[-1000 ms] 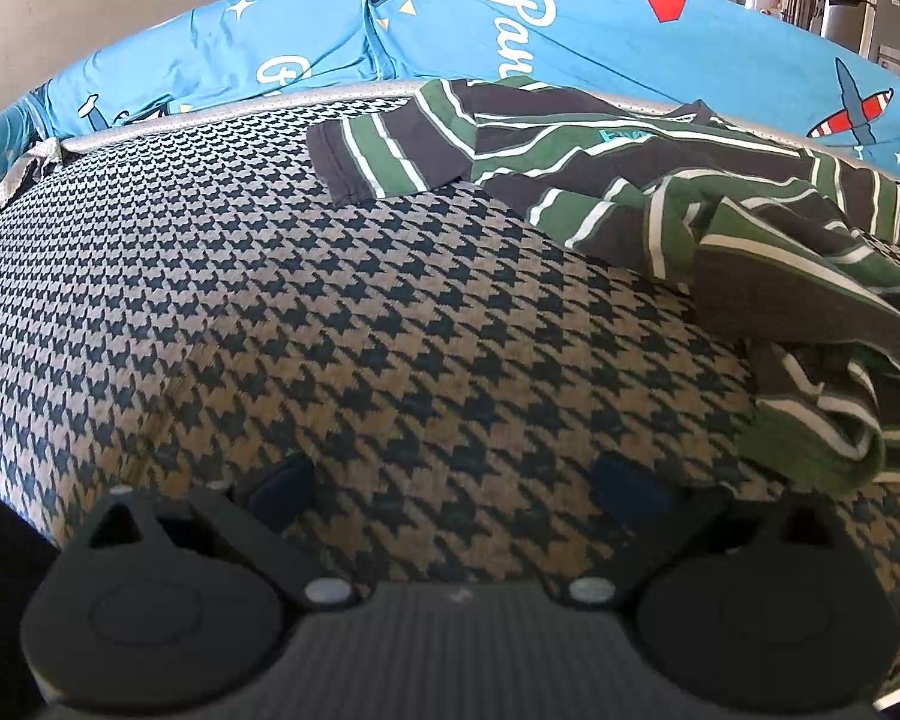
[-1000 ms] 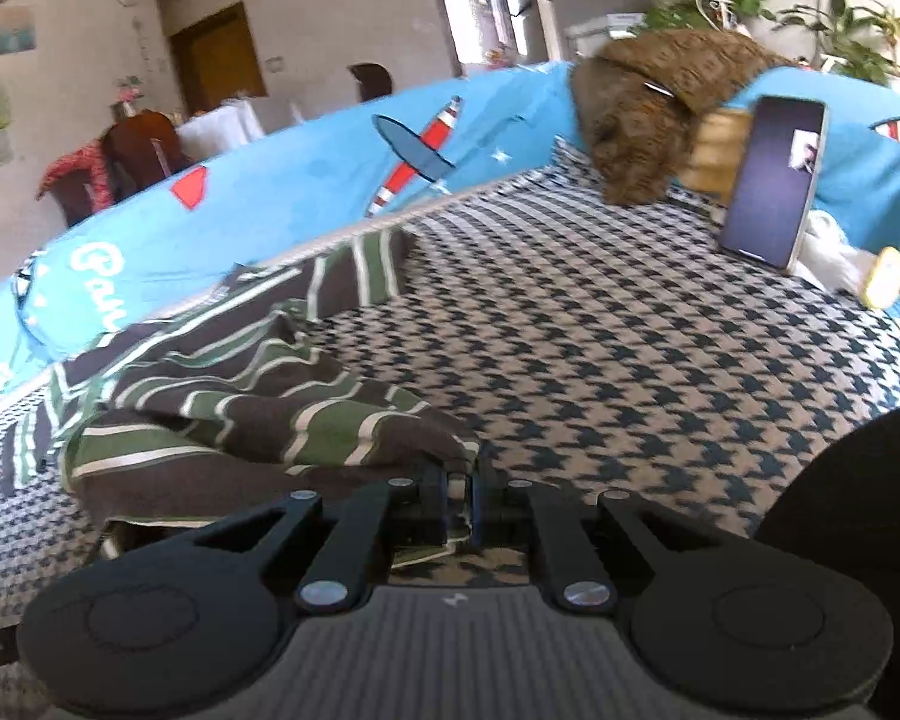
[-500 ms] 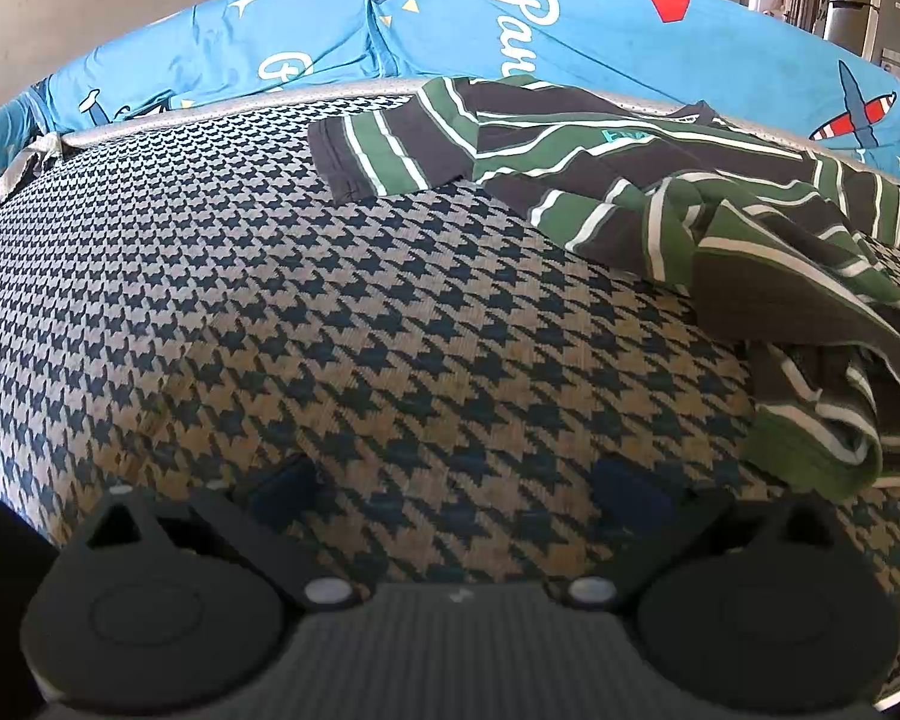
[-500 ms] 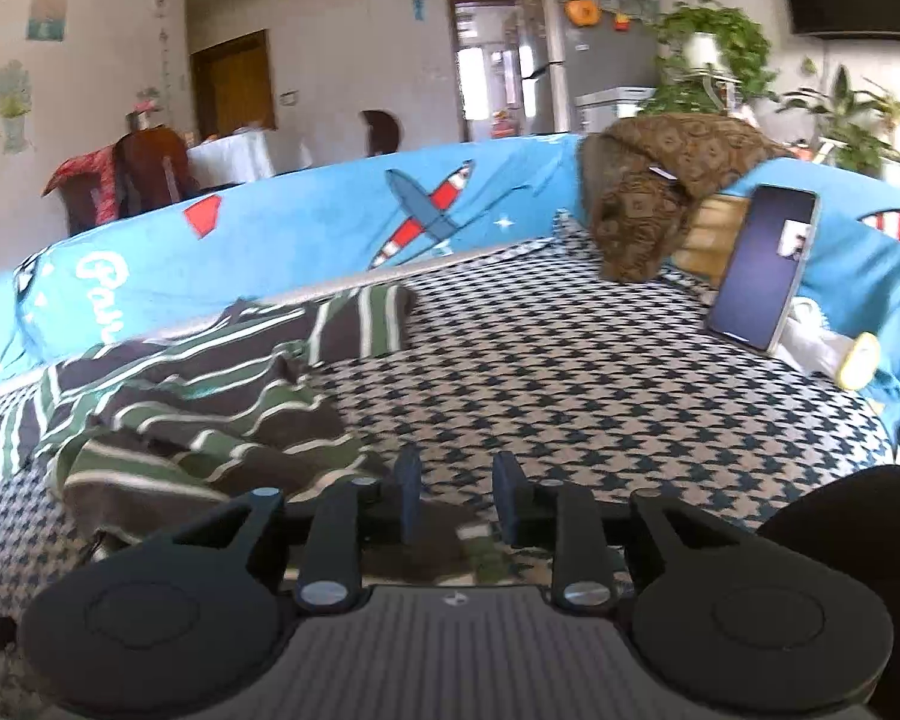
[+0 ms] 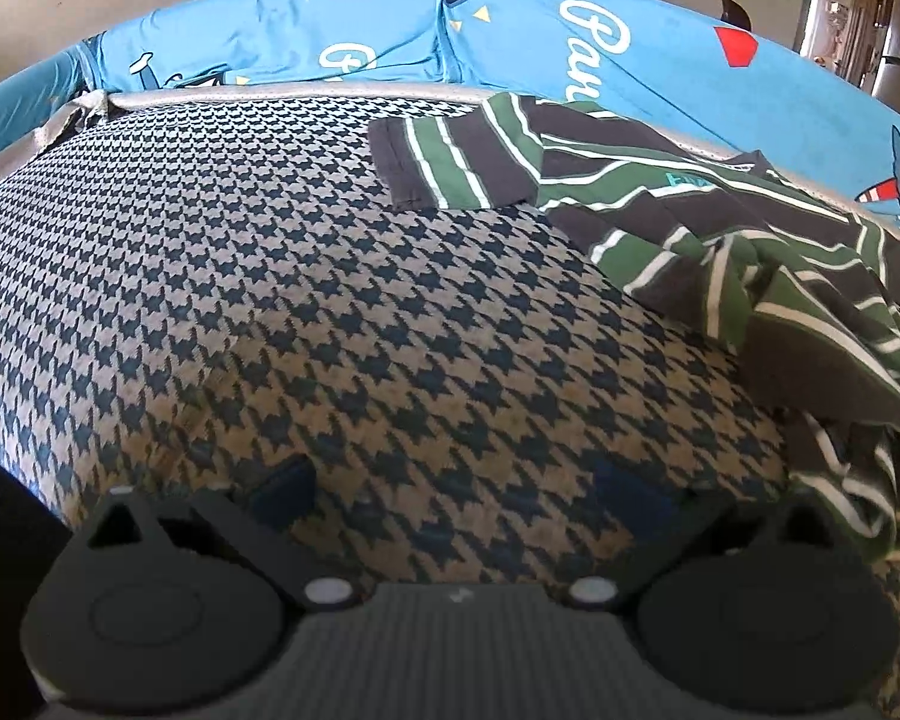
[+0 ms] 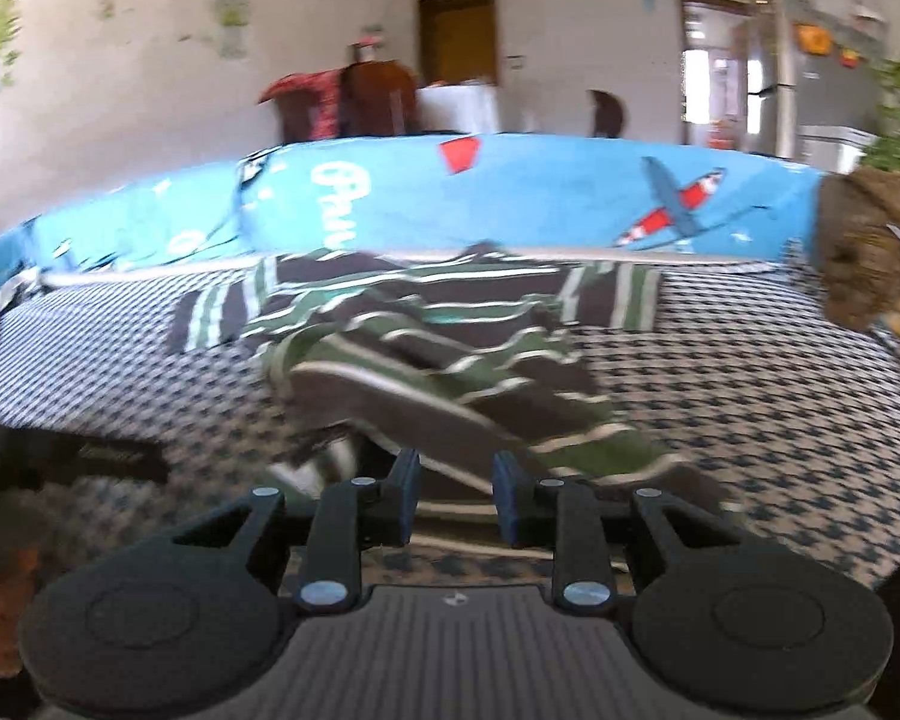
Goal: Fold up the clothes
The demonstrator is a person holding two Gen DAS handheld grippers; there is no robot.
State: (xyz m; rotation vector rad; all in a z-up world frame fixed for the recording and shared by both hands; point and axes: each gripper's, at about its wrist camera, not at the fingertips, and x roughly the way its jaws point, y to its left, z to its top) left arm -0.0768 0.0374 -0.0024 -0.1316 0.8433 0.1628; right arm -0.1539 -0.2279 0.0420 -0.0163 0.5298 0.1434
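Right gripper released, left gripper spread, both empty; rumpled striped shirt liable to fold crooked.

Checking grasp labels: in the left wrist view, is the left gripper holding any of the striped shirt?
No. The left gripper is wide open over the bare houndstooth cover; the striped shirt lies off to its right.

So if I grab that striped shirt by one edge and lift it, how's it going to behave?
The striped shirt is probably floppy: it lies crumpled in soft folds, so a lifted edge would likely drape and drag the rest along. It looks like thin knit, so probably light. It may catch somewhat on the houndstooth cover, which looks woven, rather than slide freely.
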